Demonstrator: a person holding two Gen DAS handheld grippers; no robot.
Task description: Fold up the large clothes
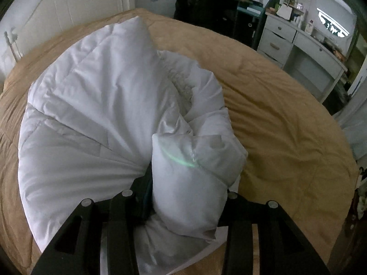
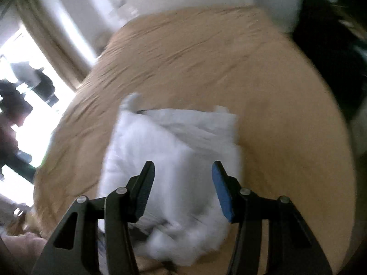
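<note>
- Tan, quilted bedding covers the bed (image 1: 275, 105), with a white panelled headboard (image 1: 68, 16) behind it and a pale grey dresser (image 1: 305, 45) with drawers off to the right in the left wrist view.
- A dark garment or bag (image 1: 201, 2) hangs beyond the far edge of the bed.
- The white padded garment (image 1: 91, 105) lies on the tan cover and takes up much of the left and middle of the left wrist view.
- Its fabric is puffy and stitched into panels; the broad part fans out smooth to the left, while the right side bunches into deep rolled folds.
- One thick fold of it rises between the fingers of the left gripper (image 1: 185, 197), which pinches that bunch; creases radiate from the grip across the flat part.
- In the right wrist view the same garment (image 2: 174, 151) shows as a blurred white heap on the tan cover (image 2: 229, 68), close below the tool.
- The right gripper (image 2: 183, 167) has its jaws spread apart with blue pads showing; nothing is pinched between them, and the white fabric sits behind and beneath the fingertips.
- A bright window (image 2: 27, 105) glares at the left of that view.
</note>
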